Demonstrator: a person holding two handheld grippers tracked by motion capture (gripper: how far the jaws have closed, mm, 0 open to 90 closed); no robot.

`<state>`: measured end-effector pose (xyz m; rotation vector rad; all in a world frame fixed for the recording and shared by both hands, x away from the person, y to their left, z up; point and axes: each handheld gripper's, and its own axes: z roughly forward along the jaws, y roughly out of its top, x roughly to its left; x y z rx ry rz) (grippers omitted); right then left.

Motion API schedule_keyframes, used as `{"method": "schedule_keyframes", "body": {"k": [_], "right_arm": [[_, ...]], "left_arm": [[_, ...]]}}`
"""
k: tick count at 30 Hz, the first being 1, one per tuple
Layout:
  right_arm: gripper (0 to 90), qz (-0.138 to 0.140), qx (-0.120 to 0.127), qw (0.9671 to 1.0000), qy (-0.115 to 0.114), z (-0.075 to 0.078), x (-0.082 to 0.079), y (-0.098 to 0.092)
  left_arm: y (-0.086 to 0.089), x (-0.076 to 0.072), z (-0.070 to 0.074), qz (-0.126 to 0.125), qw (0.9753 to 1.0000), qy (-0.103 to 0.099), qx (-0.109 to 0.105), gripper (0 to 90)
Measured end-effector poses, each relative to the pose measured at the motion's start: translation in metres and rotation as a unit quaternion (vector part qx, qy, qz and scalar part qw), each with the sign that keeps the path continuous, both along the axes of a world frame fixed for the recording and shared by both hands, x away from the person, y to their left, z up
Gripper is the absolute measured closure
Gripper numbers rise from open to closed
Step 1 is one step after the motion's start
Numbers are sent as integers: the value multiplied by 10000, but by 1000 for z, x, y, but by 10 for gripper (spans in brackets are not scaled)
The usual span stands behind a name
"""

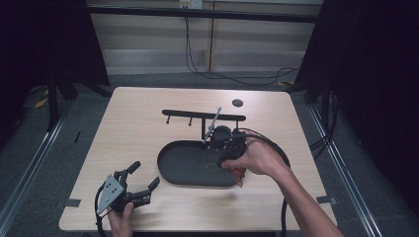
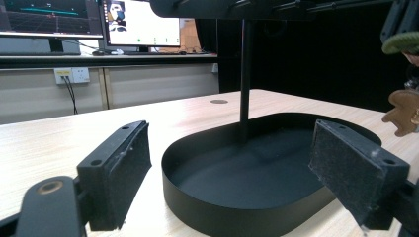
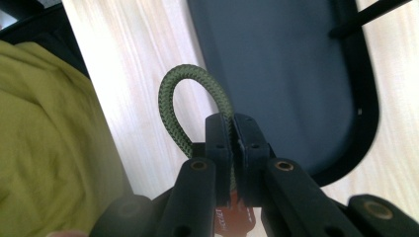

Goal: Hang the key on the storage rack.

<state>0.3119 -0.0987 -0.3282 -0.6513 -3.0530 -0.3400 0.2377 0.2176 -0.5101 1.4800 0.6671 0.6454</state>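
At the table's near left corner we see the left gripper (image 1: 143, 178) resting low with its jaws spread wide, bare wood (image 1: 133, 133) open around it. Just to its right sits the black oval tray (image 1: 170, 170), its post (image 2: 244, 74) rising to a hook bar (image 1: 202, 115). Over the tray's right rim, the right gripper (image 3: 232, 143) is clamped on a green cord loop (image 3: 173, 94).

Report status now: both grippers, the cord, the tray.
Left gripper open, near tray. Right gripper shut on green cord loop, above tray. Nothing blocking.
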Motion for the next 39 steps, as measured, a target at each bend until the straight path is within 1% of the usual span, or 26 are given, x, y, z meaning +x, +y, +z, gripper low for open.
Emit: {"method": "schedule_keyframes", "body": {"k": [2,3,4,6,7,8,9,11,20,21,23,24,26,28,34,37,39], "right_arm": [[861,-35,0,10000,-21,4,2,0],[861,3,6,10000,-43,6,3,1],[861,-30,15,10000,-41,8,4,1],[861,-3,18,10000,-52,11,5,1],[861,0,37,10000,-91,13,7,2],[861,-64,24,9999,-91,15,8,2],[861,-71,26,9999,-102,17,9,2],[861,-78,72,9999,-82,20,10,2],[861,-94,129,9997,-181,34,20,2],[860,-74,158,9996,-214,36,22,2],[861,-123,130,9997,-177,39,25,3],[861,-134,165,9996,-191,41,27,3],[861,-93,183,9996,-214,44,31,4],[861,-129,146,9996,-207,48,34,6],[861,-27,132,9997,-225,56,46,13],[860,2,117,9999,-120,57,53,16],[861,16,0,9999,-100,55,59,20]], "left_arm": [[0,0,0,-4,10000,2,-3,157],[0,0,0,12,10000,-7,8,157],[0,0,0,-6,10000,2,-3,157],[0,0,0,11,10000,-6,13,157],[0,0,0,-3,10000,1,1,157],[0,0,0,-3,10000,2,-4,157],[0,0,0,-3,10000,2,0,157],[0,0,0,-4,10000,1,-2,157],[0,0,0,-3,10000,2,-4,156],[0,0,0,-3,10000,2,-2,157],[0,0,0,-3,10000,3,-3,157],[0,0,0,-4,10000,2,-3,157],[0,0,0,-4,10000,2,-4,157],[0,0,0,-5,10000,3,-4,157],[0,0,0,-6,10000,3,-3,157],[0,0,0,15,10000,9,-2,157],[0,0,0,2,10000,19,-19,157]]}}
